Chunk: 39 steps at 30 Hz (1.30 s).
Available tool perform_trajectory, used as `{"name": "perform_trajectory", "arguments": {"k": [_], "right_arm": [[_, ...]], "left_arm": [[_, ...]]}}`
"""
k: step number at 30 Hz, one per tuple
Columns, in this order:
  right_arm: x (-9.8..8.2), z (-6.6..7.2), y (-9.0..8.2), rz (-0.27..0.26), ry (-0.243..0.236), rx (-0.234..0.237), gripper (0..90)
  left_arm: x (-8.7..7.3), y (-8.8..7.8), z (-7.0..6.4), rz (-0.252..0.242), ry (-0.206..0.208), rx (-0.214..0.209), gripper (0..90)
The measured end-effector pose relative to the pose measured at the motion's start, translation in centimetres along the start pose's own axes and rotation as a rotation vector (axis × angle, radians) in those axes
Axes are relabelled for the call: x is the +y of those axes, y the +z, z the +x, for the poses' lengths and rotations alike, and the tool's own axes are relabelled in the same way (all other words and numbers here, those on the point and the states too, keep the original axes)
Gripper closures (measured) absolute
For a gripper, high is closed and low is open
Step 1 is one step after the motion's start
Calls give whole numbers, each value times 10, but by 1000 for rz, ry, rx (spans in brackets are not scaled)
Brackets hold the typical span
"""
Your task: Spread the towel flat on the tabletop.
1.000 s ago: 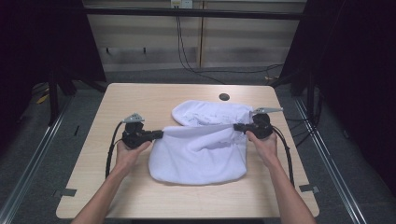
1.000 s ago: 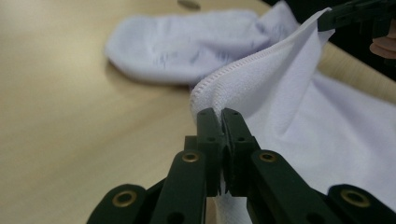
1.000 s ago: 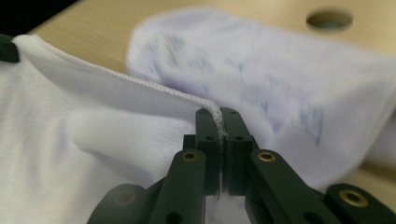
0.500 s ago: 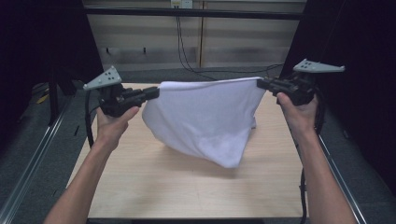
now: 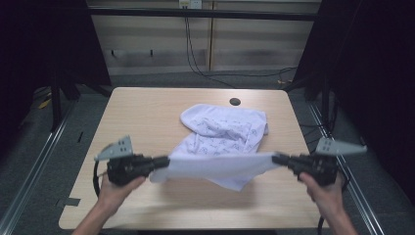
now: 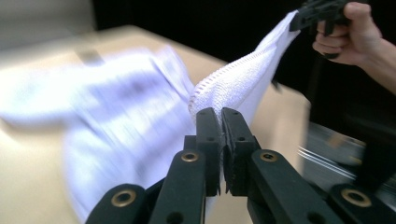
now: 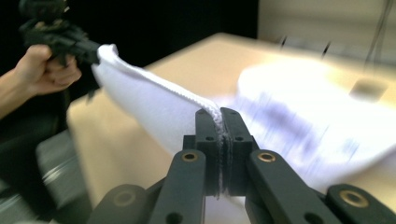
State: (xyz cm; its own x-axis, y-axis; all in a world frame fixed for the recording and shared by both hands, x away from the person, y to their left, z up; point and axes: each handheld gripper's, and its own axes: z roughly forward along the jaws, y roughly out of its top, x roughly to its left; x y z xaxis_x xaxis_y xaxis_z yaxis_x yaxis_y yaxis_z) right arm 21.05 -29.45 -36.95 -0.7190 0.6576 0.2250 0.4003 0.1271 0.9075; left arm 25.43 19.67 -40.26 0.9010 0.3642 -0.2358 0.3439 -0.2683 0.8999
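A white towel (image 5: 222, 132) with a faint printed pattern lies partly on the wooden table (image 5: 142, 117), its near edge stretched taut in the air between my two grippers. My left gripper (image 5: 165, 162) is shut on the towel's left corner (image 6: 210, 91), the cloth pinched between its black jaws. My right gripper (image 5: 275, 158) is shut on the right corner (image 7: 210, 109). The far part of the towel (image 5: 230, 122) rests bunched on the table's middle. In the left gripper view the other hand (image 6: 348, 32) holds the far corner; in the right gripper view the opposite hand (image 7: 44, 65) does the same.
A dark round hole (image 5: 235, 102) sits in the tabletop behind the towel. Metal rails (image 5: 34, 161) run along the floor on both sides. Black curtains flank the table, and cables hang against the back wall (image 5: 195, 49).
Half a second ago the towel hung high in the air, spread between raised grippers. Both grippers have since come down and toward the near edge, and the towel's far part now lies on the table.
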Motion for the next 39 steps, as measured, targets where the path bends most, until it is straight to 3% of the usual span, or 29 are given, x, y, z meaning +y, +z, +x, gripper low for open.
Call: {"name": "perform_trajectory", "arguments": {"k": [3,6,8,11,13,15,17,20,22,23,26,29,32,34,36,39], "right_arm": [[-43,20,-7,31,49,59,871],[-74,50,-21,74,59,83,868],[-84,69,-33,88,37,86,852],[-92,86,-49,40,29,89,676],[-95,89,-56,9,34,44,617],[-98,83,-57,-22,63,35,590],[-99,77,-48,3,63,4,576],[-100,58,-16,111,48,-16,568],[-99,44,8,181,32,-36,577],[-96,37,20,202,34,-29,586],[-83,20,53,249,-19,-69,593],[-72,5,85,291,-44,-61,585],[-72,-2,113,345,-43,-47,576],[-75,-1,122,381,-71,-76,681],[-78,0,120,370,-53,-74,834],[-78,2,103,330,-11,-82,865]], "left_arm": [[-27,-8,-22,52,6,-47,867],[-46,-24,-47,50,-3,-94,863],[-55,-32,-56,30,-2,-134,844],[-58,-40,-52,-15,-33,-130,814],[-58,-43,-43,-42,-60,-140,785],[-56,-39,-35,-26,-69,-106,786],[-55,-27,-23,26,-67,-72,786],[-56,0,-10,152,-70,-48,745],[-56,18,0,189,-78,-50,738],[-55,28,6,210,-79,-44,737],[-52,53,21,275,-69,-45,753],[-56,71,32,361,-33,12,787],[-62,66,41,387,-62,36,804],[-67,58,42,392,-80,49,807],[-72,51,39,413,-76,53,809],[-76,41,31,431,-50,50,801]]}}
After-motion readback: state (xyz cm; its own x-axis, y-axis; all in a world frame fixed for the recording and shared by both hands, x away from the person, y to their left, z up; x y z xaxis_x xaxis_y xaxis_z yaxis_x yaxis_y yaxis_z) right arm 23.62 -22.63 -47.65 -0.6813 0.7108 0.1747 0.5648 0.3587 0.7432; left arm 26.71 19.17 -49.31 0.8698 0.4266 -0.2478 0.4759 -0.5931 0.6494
